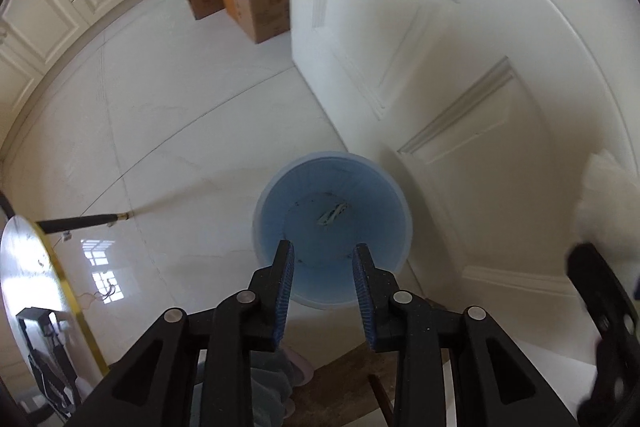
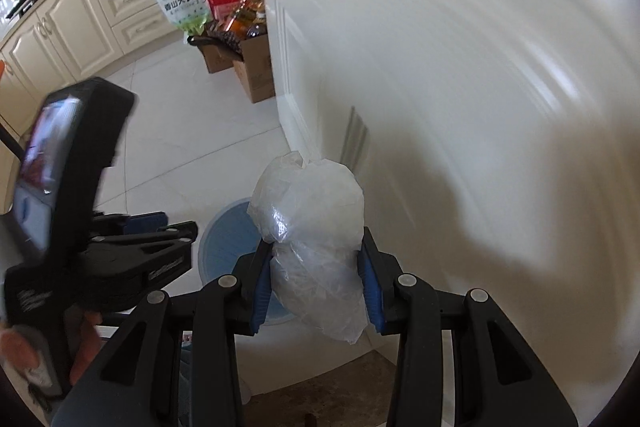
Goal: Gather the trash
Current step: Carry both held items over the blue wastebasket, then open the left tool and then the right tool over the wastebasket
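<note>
Right gripper (image 2: 316, 279) pinches a crumpled, translucent white plastic bag (image 2: 310, 227), its blue pads pressed into the bag's sides; the bulk of the bag bulges out beyond the fingertips and a loose tail hangs below them. Just beyond and beneath that bundle sits the round pale-blue plastic waste bin (image 2: 224, 227), partly hidden behind the bag. Left gripper (image 1: 323, 287) points down over the same bin (image 1: 332, 215), its jaws spread with nothing between them; past its tips the bin's floor shows bare plastic with only a small pale scrap (image 1: 332, 215) lying on it, so the bin looks unlined.

Judging from this, the step in hand is bringing the bag to the bin, either to drop it in as trash or to fit it as a liner; which one cannot be told. The next move calls for centring the bag over the mouth, with the empty left claw free to help, and keeping clear of the white panelled door (image 2: 460, 67) close to the right.
</note>
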A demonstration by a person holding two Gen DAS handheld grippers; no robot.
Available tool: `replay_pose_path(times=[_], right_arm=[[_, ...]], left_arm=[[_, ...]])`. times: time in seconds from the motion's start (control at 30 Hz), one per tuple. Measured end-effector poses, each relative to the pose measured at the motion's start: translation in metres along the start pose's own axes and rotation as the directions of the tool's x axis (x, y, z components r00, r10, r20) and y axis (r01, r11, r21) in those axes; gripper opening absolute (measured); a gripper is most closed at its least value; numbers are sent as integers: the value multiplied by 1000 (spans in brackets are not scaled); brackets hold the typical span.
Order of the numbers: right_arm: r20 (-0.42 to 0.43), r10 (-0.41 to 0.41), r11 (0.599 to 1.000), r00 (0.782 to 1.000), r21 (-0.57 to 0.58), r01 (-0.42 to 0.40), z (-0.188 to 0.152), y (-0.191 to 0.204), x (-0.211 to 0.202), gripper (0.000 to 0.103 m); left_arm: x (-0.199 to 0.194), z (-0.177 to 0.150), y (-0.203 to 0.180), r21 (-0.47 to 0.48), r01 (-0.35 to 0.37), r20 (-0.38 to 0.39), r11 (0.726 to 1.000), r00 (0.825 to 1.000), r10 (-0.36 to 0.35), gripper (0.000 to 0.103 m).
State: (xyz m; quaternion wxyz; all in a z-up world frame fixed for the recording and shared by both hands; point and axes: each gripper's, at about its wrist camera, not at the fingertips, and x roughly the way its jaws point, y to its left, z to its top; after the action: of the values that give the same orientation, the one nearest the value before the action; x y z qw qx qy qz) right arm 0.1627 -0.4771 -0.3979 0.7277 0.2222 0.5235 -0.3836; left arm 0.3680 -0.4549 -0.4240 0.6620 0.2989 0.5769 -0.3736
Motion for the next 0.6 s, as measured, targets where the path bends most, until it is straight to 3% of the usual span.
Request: replay_pose_path(times=[0.17, 0.3, 0.47, 0.6], right_arm=[[-41, 83, 997, 996, 4, -83, 8, 13, 17, 41], [-58, 92, 996, 994, 13, -91, 12, 14, 19, 46], [-27, 100, 994, 995, 35, -100, 13, 10, 6, 69], [3, 80, 997, 997, 22, -80, 14, 12, -13, 72]], left_arm=[[-11, -24, 4, -43, -42, 7, 998, 999, 42, 32], [-16, -32, 7, -65, -45, 18, 997, 999, 46, 33], [-46, -57, 3, -62, -45, 46, 997, 998, 48, 33], [-59, -69, -1, -60, -43, 60, 997, 997, 46, 33]])
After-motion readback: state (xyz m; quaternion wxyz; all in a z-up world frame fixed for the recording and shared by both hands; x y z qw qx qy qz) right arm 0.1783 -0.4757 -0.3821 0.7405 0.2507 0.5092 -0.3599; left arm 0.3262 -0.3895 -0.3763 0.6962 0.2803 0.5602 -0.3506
